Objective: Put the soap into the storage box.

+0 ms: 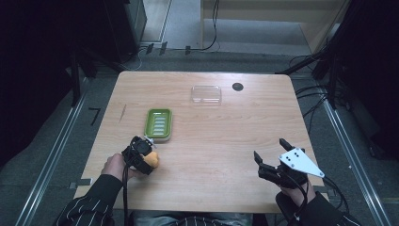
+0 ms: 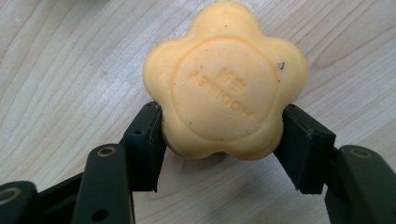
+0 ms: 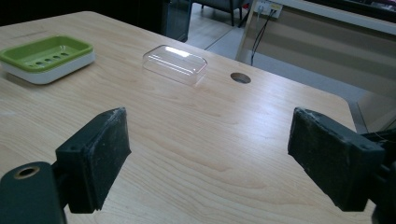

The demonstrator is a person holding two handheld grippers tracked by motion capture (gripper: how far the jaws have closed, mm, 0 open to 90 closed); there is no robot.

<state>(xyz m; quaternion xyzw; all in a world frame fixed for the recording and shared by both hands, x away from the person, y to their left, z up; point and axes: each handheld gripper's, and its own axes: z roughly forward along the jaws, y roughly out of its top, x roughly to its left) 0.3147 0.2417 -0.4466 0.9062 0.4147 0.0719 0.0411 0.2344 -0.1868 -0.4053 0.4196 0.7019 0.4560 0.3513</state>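
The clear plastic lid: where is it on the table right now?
The clear lid lies at the table's far edge in the high view, right of the green soap dish, beside the round hole.

Left gripper (image 1: 149,153) clamps orange soap (image 1: 152,160) near worktop's (image 1: 211,141) near-left corner, just short of green soap dish (image 1: 159,124); right gripper (image 1: 272,151) spread wide near near-right corner; clear lid (image 1: 206,94) by far edge.

1x orange flower-shaped soap (image 2: 225,81), 1x green soap dish (image 1: 158,124), 1x clear plastic lid (image 1: 206,94), 2x grippers: left (image 1: 147,151), right (image 1: 269,153). 1x table (image 1: 216,155), 1x round hole (image 1: 237,86) in it.
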